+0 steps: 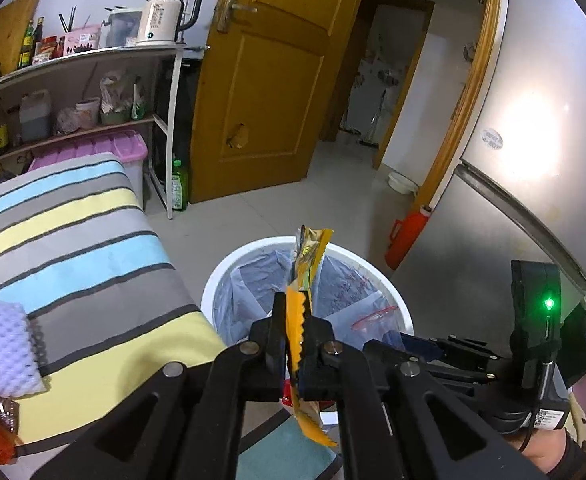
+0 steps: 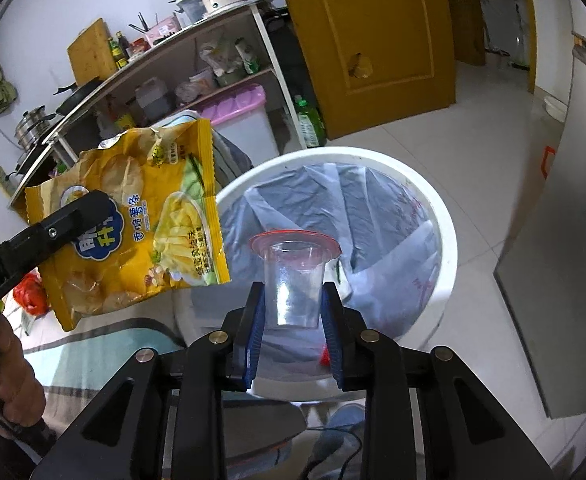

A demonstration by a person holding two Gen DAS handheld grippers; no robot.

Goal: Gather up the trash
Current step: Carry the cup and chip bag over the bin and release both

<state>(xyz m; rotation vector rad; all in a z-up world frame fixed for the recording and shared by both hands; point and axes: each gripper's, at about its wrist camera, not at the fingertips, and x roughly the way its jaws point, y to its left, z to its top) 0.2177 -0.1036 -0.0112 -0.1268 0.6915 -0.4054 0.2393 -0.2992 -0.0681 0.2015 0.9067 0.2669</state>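
Left tool (image 1: 295, 332) pinches a light, crinkly chip bag (image 2: 133, 216) by its edge; right tool (image 2: 293, 304) squeezes a thin, crushable plastic cup (image 2: 293, 276) over the bin (image 2: 449, 240).

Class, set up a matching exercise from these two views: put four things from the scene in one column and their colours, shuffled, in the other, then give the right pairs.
Things:
1. snack bag
2. trash bin
3. storage box lid
4. plastic cup

Colours:
A. pink
B. clear with a red rim
C. yellow
D. white

Pairs: 1-C, 2-D, 3-A, 4-B. The left tool pinches the bag; the right tool grips the cup.
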